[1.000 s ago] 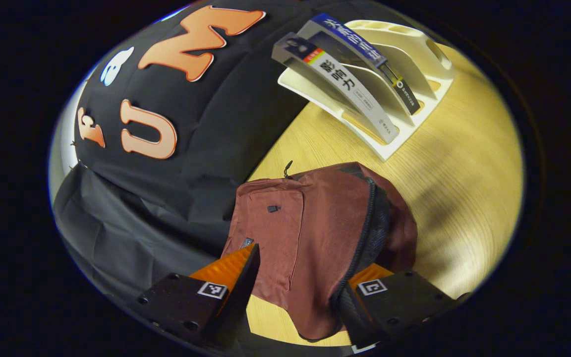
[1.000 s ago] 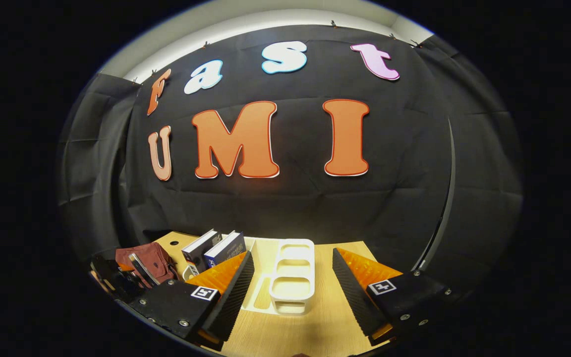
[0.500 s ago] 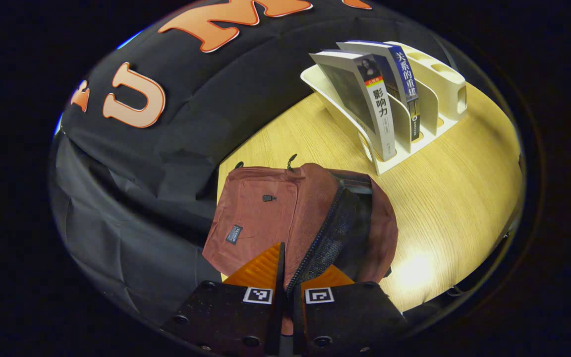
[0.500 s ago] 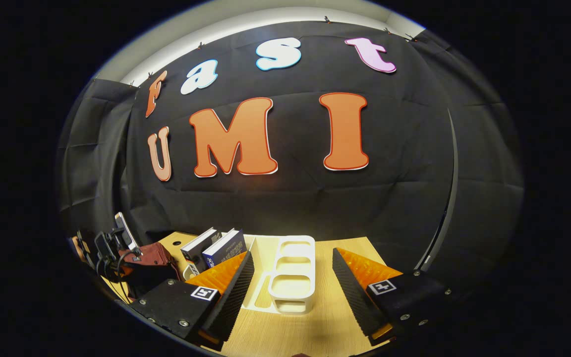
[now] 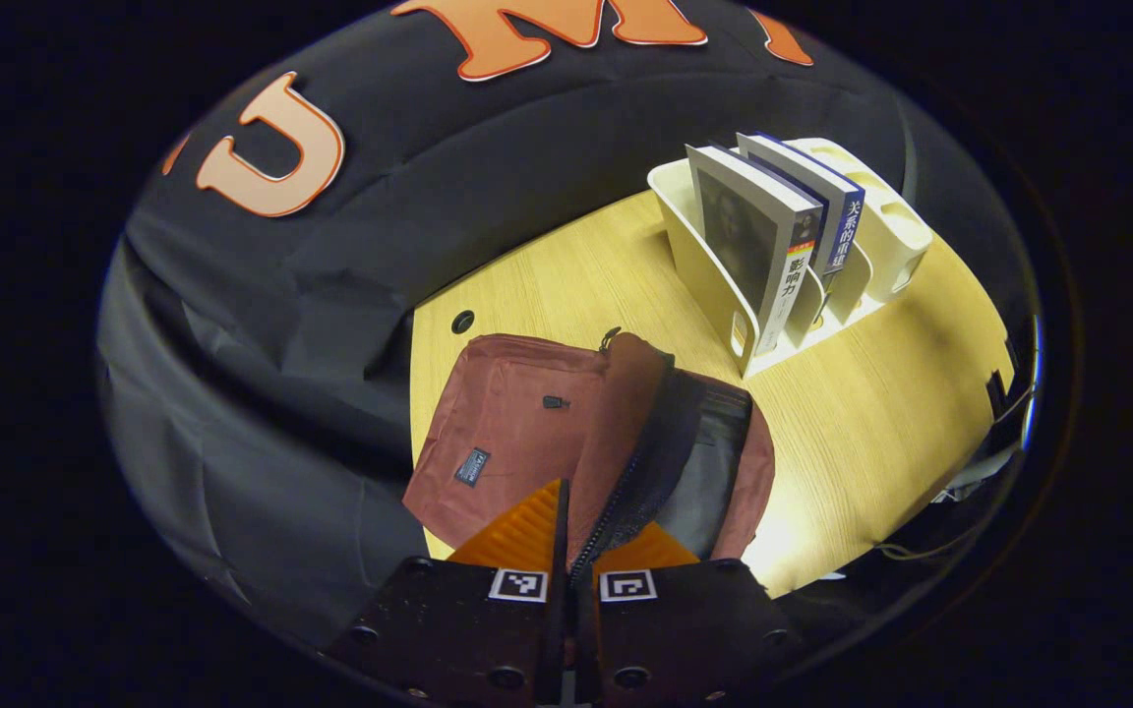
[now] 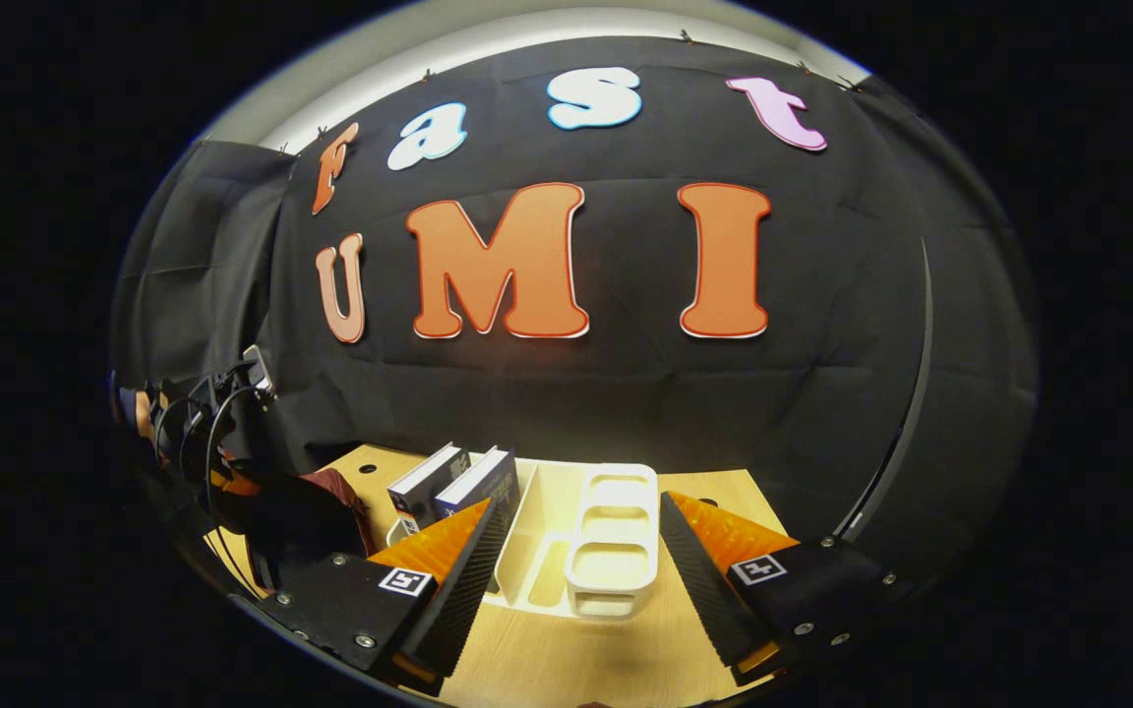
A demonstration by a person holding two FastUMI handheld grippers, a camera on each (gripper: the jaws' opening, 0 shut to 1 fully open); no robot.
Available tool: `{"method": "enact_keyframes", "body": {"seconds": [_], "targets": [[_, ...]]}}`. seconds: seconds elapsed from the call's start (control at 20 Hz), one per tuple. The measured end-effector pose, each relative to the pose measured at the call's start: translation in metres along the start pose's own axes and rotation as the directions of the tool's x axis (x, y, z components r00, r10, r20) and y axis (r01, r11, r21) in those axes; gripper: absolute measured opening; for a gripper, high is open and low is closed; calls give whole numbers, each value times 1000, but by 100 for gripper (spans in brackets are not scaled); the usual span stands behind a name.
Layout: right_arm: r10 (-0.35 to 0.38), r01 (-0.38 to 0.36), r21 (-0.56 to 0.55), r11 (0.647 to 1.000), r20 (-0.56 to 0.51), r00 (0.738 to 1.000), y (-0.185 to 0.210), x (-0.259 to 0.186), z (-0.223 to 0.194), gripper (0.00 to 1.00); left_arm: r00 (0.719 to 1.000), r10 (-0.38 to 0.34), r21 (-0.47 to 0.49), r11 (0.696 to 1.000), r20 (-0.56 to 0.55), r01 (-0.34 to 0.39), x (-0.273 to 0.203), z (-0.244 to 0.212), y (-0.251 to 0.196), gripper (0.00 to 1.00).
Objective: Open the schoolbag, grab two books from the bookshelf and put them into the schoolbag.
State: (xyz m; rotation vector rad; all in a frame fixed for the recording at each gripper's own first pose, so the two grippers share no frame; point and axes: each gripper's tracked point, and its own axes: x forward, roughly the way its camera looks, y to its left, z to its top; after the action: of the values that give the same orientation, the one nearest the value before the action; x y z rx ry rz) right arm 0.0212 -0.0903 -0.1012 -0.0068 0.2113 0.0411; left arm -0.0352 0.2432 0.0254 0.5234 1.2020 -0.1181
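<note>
A dark red schoolbag (image 5: 527, 433) lies on the wooden table (image 5: 881, 413). Its main zipper is undone and the dark lining (image 5: 714, 462) shows. My left gripper (image 5: 574, 536) is shut on the bag's front flap at the zipper edge and holds it raised. Two books, a grey-spined one (image 5: 758, 236) and a blue-spined one (image 5: 837, 211), stand in the white bookshelf (image 5: 881, 226) beyond the bag. My right gripper (image 6: 581, 501) hangs open just before the bookshelf (image 6: 616, 531), nothing between its fingers. The books (image 6: 458, 482) stand left of it, the schoolbag (image 6: 335, 492) farther left.
A round cable hole (image 5: 463, 322) sits in the table behind the bag. Black cloth walls close the back and left side. Bare tabletop lies right of the bag and in front of the bookshelf. The left gripper's body with cables (image 6: 222, 423) hangs above the bag.
My left gripper went from open around the bag's zipper edge to shut on the flap, then rose with it, so the bag gapes wider. The right gripper stayed open and barely shifted.
</note>
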Motion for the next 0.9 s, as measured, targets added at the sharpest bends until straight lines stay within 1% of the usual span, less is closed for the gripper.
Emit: {"method": "enact_keyframes", "body": {"seconds": [0.15, 0.25, 0.35, 0.45, 0.55, 0.7, 0.75, 0.9], "targets": [[-34, 34, -10, 999, 10, 999, 33, 11, 11, 94, 997, -78, 29, 997, 5, 78, 1, 7, 15, 5], [-68, 68, -4, 998, 7, 998, 59, 22, 15, 94, 991, -135, 69, 989, 7, 134, 2, 11, 24, 5], [-111, 111, 7, 994, -19, 994, 85, 35, 17, 94, 981, -196, 124, 973, 16, 192, 2, 16, 34, 5], [-141, 141, -5, 990, -19, 990, 114, 51, 25, 95, 968, -251, 194, 951, 28, 241, 3, 20, 44, 5], [-159, 158, -21, 987, -56, 986, 139, 71, 27, 94, 953, -300, 247, 926, 29, 284, 6, 21, 54, 5], [-139, 135, -34, 990, -143, 980, 173, 96, 28, 94, 931, -364, 292, 893, 25, 341, 11, 23, 59, 5], [-135, 133, -26, 991, -174, 975, 180, 103, 28, 94, 924, -381, 288, 888, 26, 358, 13, 24, 59, 5], [-71, 80, 28, 996, -242, 968, 198, 125, 24, 95, 915, -401, 259, 889, 47, 377, 19, 29, 58, 5]]}}
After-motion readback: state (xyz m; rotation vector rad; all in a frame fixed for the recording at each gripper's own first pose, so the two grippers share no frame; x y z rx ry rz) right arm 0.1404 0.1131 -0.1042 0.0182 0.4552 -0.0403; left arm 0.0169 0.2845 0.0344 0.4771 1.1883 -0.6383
